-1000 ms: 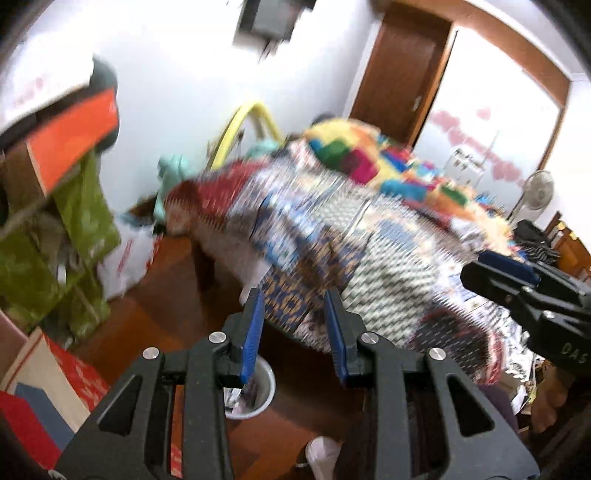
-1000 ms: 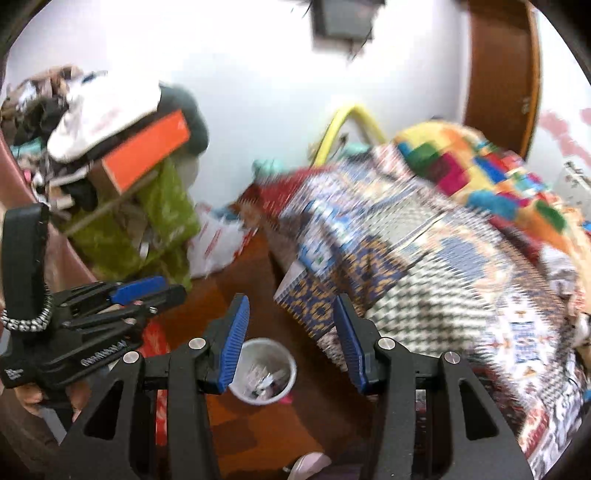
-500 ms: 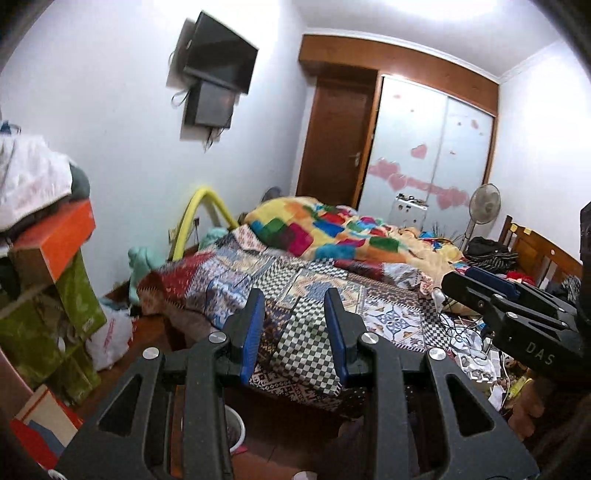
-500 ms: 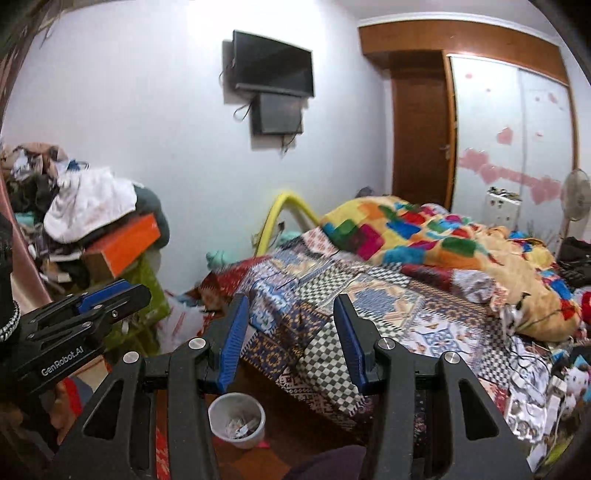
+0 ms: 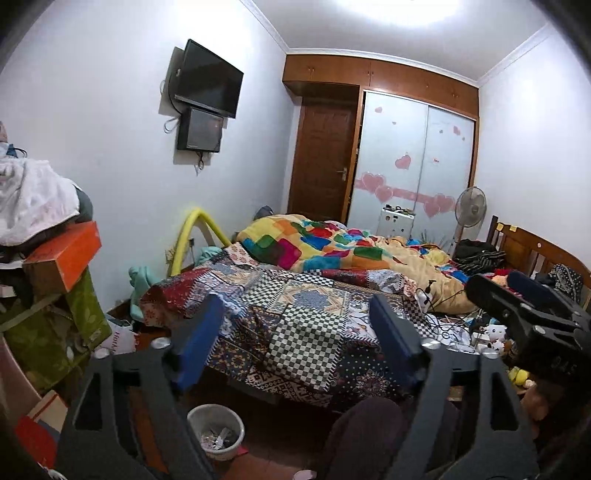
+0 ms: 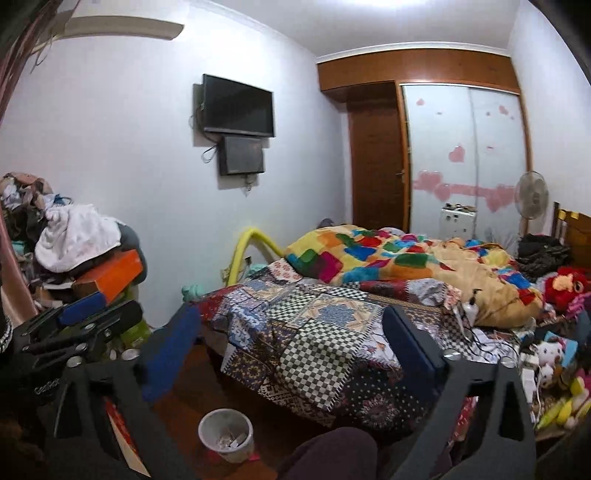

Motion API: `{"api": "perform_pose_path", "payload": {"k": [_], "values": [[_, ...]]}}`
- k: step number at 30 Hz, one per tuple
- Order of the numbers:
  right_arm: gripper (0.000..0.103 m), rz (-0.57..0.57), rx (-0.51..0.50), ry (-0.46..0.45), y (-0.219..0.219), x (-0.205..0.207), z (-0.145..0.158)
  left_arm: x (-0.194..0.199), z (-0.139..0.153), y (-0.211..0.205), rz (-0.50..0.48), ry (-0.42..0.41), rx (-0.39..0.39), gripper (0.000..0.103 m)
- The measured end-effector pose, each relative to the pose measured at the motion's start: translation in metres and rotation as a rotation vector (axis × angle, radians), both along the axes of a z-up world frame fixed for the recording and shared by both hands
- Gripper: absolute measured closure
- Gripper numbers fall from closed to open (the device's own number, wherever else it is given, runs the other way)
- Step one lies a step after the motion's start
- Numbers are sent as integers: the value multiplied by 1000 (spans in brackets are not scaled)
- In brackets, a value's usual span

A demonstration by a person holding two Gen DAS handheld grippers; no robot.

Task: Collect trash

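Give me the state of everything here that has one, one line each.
left gripper: jaws opening, nothing between them.
right gripper: jaws opening, nothing between them.
waste bin: upright on the floor, some trash inside.
door: closed.
wardrobe doors: closed.
TV: off.
bed: unmade.

bedroom lit from overhead: ceiling light (image 5: pixel 417 9) blows out to white glare at top of both views, walls evenly bright. floor (image 6: pixel 192 373) beside bed (image 6: pixel 332 332) sits in shadow. heavy fisheye bend w/ black vignette at corners. left tongs (image 5: pixel 295 336) & right tongs (image 6: pixel 291 347) soft, motion-blurred up close; background sharp.
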State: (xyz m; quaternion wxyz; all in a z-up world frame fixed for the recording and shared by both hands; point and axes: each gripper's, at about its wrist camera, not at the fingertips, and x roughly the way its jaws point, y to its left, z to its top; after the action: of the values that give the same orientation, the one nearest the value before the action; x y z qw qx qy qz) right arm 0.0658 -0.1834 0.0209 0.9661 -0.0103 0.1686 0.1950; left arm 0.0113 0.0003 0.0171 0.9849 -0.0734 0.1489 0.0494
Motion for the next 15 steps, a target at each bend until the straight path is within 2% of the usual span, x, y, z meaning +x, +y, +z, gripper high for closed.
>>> {"api": "perform_pose_path", "payload": {"k": [4,15], "values": [[0,-59,-12,-15,-2,-7,0,-8,-1,-3,6,-8,20,14],[0,-51,-21,25,-5,-12,-8,-16,-4,-6,3,-9,12,13]]}}
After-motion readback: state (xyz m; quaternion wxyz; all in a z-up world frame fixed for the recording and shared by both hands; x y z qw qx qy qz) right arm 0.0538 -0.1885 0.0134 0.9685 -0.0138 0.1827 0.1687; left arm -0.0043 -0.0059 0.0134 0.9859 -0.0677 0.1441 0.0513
